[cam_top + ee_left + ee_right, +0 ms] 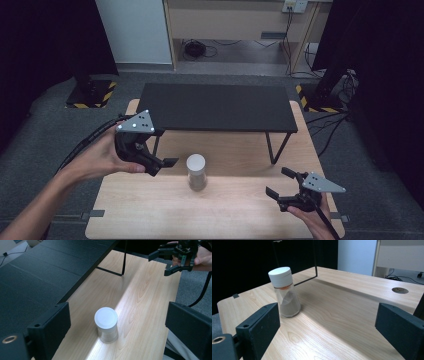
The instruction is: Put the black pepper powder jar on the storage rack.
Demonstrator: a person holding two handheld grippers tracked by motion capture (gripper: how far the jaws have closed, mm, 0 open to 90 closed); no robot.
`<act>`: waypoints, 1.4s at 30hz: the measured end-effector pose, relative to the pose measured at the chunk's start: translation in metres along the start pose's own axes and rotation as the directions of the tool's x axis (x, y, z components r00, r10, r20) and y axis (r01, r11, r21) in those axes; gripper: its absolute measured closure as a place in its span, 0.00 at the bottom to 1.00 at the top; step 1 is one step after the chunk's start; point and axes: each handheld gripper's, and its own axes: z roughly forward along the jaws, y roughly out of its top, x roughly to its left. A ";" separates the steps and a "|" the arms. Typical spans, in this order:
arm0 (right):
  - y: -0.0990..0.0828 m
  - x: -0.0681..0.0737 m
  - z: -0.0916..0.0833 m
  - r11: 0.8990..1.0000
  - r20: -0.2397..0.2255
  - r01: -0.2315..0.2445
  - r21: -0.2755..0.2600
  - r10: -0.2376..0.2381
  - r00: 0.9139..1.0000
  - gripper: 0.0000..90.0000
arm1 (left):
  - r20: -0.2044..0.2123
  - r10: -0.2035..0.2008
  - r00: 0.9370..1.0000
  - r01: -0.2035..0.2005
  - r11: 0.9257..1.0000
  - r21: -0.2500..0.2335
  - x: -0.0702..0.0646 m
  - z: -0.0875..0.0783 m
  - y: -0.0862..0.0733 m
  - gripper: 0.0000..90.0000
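A clear jar (196, 172) with a white screw lid stands upright on the light wooden table (150, 210), near its middle. In the right gripper view the jar (284, 292) holds grey-brown powder in its lower half. My left gripper (165, 166) hovers just left of the jar, open, with its jaws pointed at it and nothing between them. In the left gripper view the jar (106, 325) sits ahead, between the wide-apart jaws, untouched. My right gripper (277, 181) is open near the table's front right, well clear of the jar, and it also appears as the far gripper (158, 265).
A low black shelf on thin metal legs (217, 107) spans the back half of the table, its front edge just behind the jar. A round cable hole (400, 290) is set in the tabletop. Grey floor surrounds the table.
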 end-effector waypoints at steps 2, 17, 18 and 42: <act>0.000 0.000 -0.001 1.000 0.003 0.003 -0.004 -0.003 1.000 0.07 | -0.003 -0.005 1.000 0.005 1.000 -0.001 0.001 0.001 -0.001 0.06; 0.000 0.001 -0.002 1.000 0.011 0.014 -0.009 -0.014 1.000 0.07 | -0.011 -0.004 1.000 0.004 0.998 0.057 0.010 0.029 0.001 0.06; 0.000 0.001 -0.002 1.000 0.010 0.011 -0.010 -0.011 1.000 0.07 | -0.009 -0.008 1.000 0.009 0.998 0.059 0.011 0.032 0.000 0.06; 0.002 0.001 -0.001 1.000 -0.009 0.030 -0.001 -0.030 0.999 0.08 | 0.020 -0.069 0.997 0.066 0.988 0.138 0.032 0.128 -0.031 0.06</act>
